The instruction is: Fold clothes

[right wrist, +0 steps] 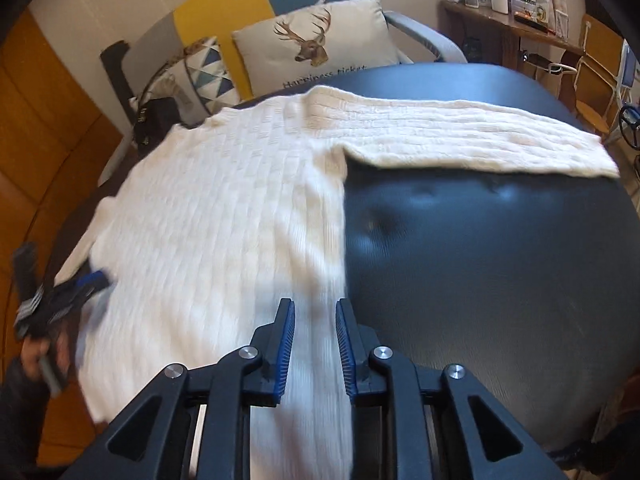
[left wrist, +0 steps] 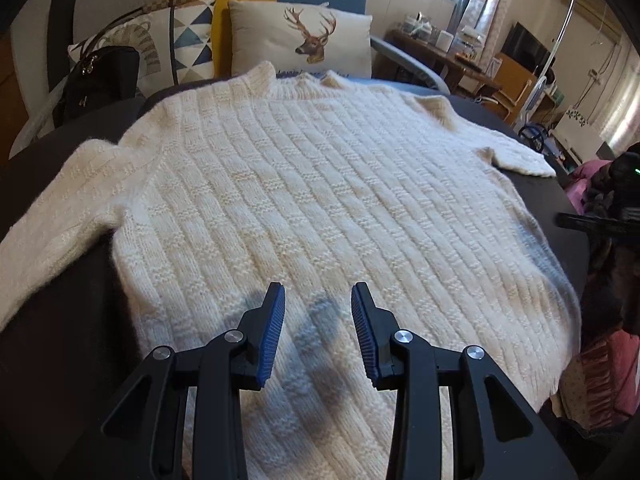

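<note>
A cream ribbed knit sweater (left wrist: pixel 320 180) lies flat, front up, on a dark padded surface (right wrist: pixel 480 260), its collar toward the cushions. One sleeve (right wrist: pixel 480 136) stretches straight out to the right; the other sleeve (left wrist: pixel 52 216) droops off the left side. My left gripper (left wrist: pixel 318 292) hovers over the lower body of the sweater, blue pads apart, nothing between them. My right gripper (right wrist: pixel 315 308) hangs above the sweater's (right wrist: pixel 224 208) right side edge, its jaws a narrow gap apart and holding nothing. In the right wrist view, blurred, the left gripper (right wrist: pixel 86 280) appears at the far left.
A deer cushion (left wrist: pixel 304 40), a triangle-pattern cushion (left wrist: pixel 188 36) and a black handbag (left wrist: pixel 100 76) sit behind the sweater. A wooden desk (left wrist: pixel 440 52) with small items stands at the back right. A hand (right wrist: pixel 40 356) holds the left gripper's handle. Pink fabric (left wrist: pixel 600 372) lies off the right edge.
</note>
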`<state>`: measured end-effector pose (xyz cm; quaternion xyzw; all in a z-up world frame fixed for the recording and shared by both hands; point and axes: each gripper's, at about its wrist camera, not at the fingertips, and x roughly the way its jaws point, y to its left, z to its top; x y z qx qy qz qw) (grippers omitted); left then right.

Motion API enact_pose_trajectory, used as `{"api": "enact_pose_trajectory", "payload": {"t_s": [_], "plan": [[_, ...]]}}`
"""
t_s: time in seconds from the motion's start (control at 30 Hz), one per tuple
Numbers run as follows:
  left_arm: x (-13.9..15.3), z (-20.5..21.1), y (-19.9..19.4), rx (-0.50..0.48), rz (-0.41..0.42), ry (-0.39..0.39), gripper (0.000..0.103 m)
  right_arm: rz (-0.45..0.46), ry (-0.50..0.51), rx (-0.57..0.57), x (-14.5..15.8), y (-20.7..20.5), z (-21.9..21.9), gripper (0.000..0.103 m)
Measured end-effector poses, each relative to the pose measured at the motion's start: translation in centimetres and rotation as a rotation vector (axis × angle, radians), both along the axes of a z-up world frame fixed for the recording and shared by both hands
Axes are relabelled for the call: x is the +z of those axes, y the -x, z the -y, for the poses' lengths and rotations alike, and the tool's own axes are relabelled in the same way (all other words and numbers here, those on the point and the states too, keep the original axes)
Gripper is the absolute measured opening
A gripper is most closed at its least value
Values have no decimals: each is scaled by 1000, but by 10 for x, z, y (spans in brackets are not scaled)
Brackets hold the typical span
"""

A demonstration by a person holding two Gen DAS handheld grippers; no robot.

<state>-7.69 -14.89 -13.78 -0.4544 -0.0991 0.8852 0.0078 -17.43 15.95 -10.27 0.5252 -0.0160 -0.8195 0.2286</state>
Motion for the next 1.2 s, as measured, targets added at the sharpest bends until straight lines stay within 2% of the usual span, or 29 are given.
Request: {"api": "enact_pose_trajectory", "payload": {"t_s": [0.1,0.17,0.2,0.23,0.33,0.5,0.6,0.7,0.77,0.87,0.97,1.07,1.2], "plan": [[-7,0,-2,-2,21,11,37,5,-98,-11,-22,23,20,20],[-13,0,-2,0,42,23,37,-13,-163,34,-30,27,31,19],[-18,2,0,4,56,33,37,-23,-195,59,-34,29,37,16],[-21,2,0,4,64,42,37,-36,-223,80,-33,27,41,6],[-23,1,6,4,73,70,37,-113,-380,126,-34,23,53,5],[-24,3,19,16,72,99,39,-114,-423,99,-40,34,47,4],[-21,5,23,21,74,86,39,-98,-392,86,-37,37,45,5],[-4,18,2,35,28,-30,39,-111,-315,82,-14,27,43,11],[9,29,-17,55,-7,-110,39,-139,-253,92,7,12,44,21],[30,50,-57,114,-60,-205,39,-138,-98,214,30,-27,60,21],[44,61,-108,158,-97,-223,39,-108,-4,384,35,-76,89,21],[38,61,-152,190,-68,-218,39,-69,59,535,25,-124,125,21],[15,42,-198,194,-4,-234,39,-51,60,662,12,-165,163,21]]}}
